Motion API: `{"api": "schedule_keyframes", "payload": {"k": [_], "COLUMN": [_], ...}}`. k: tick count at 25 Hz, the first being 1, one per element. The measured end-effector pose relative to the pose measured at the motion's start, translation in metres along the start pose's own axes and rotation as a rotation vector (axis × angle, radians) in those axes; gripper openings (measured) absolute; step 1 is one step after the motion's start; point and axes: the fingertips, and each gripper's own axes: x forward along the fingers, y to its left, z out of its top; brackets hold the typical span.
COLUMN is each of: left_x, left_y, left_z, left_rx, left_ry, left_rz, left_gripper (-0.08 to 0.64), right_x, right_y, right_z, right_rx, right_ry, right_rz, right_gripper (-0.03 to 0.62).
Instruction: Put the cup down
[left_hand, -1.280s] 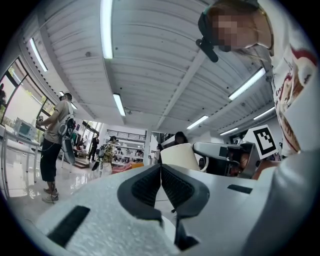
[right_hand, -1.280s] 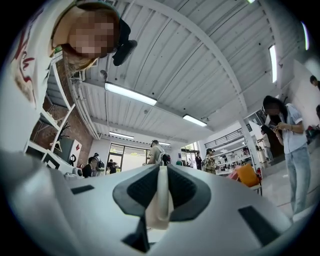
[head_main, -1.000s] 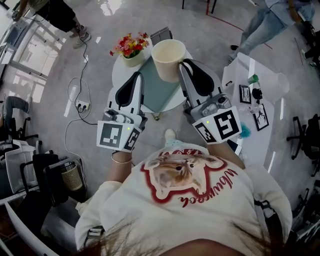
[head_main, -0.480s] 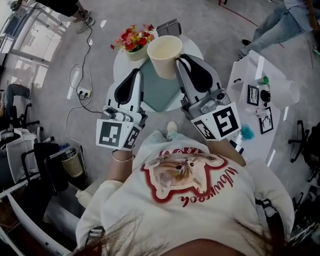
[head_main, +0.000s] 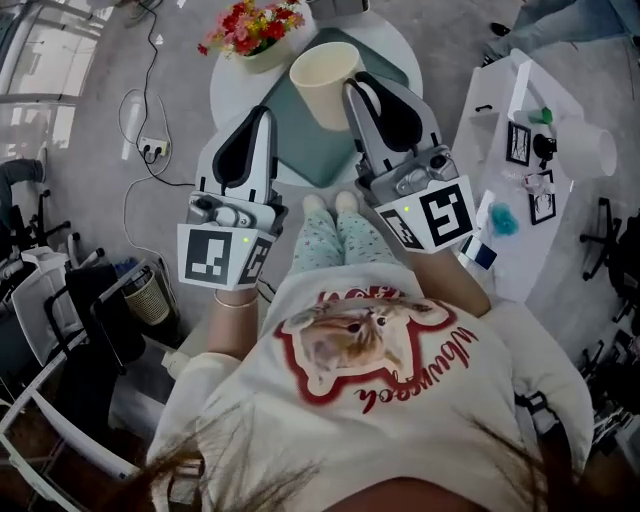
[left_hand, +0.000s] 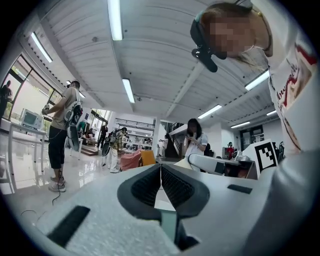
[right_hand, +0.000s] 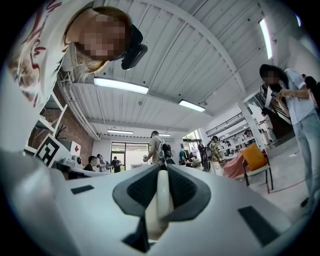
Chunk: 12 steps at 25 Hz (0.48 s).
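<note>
You had lowered both grippers since a second before. Your left gripper (head_main: 262, 115) had its jaws together, empty. Your right gripper (head_main: 349, 90) clamped the cup (head_main: 320, 75) by its rim, over the table (head_main: 222, 95), flowers (head_main: 243, 25) beyond.

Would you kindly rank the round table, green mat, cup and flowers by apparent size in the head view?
1. round table
2. green mat
3. cup and flowers look about alike; the cup, gripped in the right claw, seems nearer the camera, so I won't rank them.
</note>
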Motion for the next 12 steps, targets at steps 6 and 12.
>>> {"api": "schedule_keyframes", "payload": {"k": [6, 12], "left_x": [0.005, 0.011], "left_y": [0.010, 0.018], "left_z": [-0.025, -0.046], "left_rx": [-0.024, -0.036], "left_ry": [0.024, 0.035], "left_rz": [-0.007, -0.020], "left_gripper": [0.018, 0.018], "right_x": [0.007, 0.018], "right_y": [-0.010, -0.033], "right_z": [-0.042, -0.103], "right_rx": [-0.013, -0.022], "right_ry": [0.040, 0.101], "right_rz": [-0.026, -0.080], "right_gripper": [0.063, 0.063]}}
